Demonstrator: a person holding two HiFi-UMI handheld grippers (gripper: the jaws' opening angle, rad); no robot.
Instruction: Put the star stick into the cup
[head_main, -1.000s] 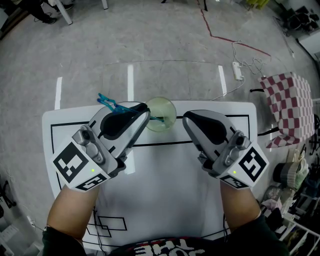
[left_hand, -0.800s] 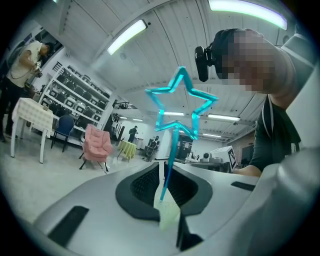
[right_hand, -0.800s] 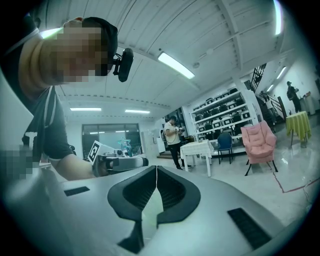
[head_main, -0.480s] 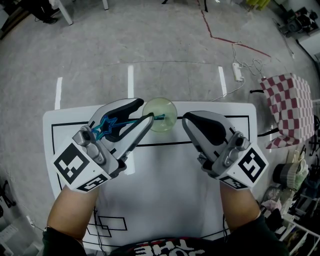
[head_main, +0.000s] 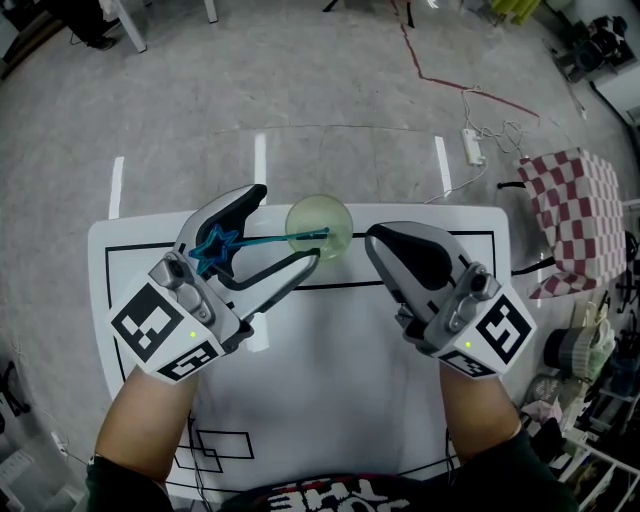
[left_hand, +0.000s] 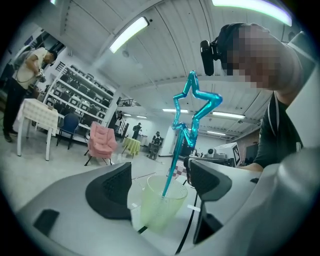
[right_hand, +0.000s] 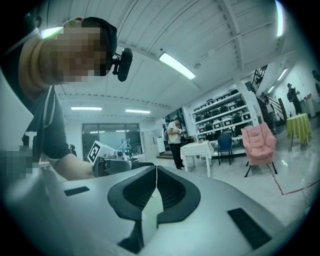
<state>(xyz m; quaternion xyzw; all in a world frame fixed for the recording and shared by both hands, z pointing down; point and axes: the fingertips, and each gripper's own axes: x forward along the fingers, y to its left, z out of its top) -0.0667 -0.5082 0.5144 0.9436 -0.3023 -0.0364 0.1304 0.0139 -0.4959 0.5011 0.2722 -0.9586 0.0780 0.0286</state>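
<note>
A pale green see-through cup (head_main: 318, 228) stands at the far middle of the white table (head_main: 330, 400). The teal star stick (head_main: 215, 247) leans in it, lower end inside the cup and star end back over my left gripper (head_main: 283, 228). That gripper's jaws are opening and stand wide on either side of the stick without touching it. In the left gripper view the star stick (left_hand: 192, 107) rises out of the cup (left_hand: 161, 202) between the two pads. My right gripper (head_main: 372, 238) is shut and empty just right of the cup, and its pads (right_hand: 156, 192) meet.
Black outlines mark the table. Past its far edge is grey floor with a power strip and cable (head_main: 472, 140). A red-checked cloth (head_main: 580, 215) covers something at the right. A rack with clutter (head_main: 590, 400) stands at the lower right.
My left gripper's jaws have gone from shut on the stick to wide apart. The star end has swung from the upper left down between the jaws. The right gripper has stayed put.
</note>
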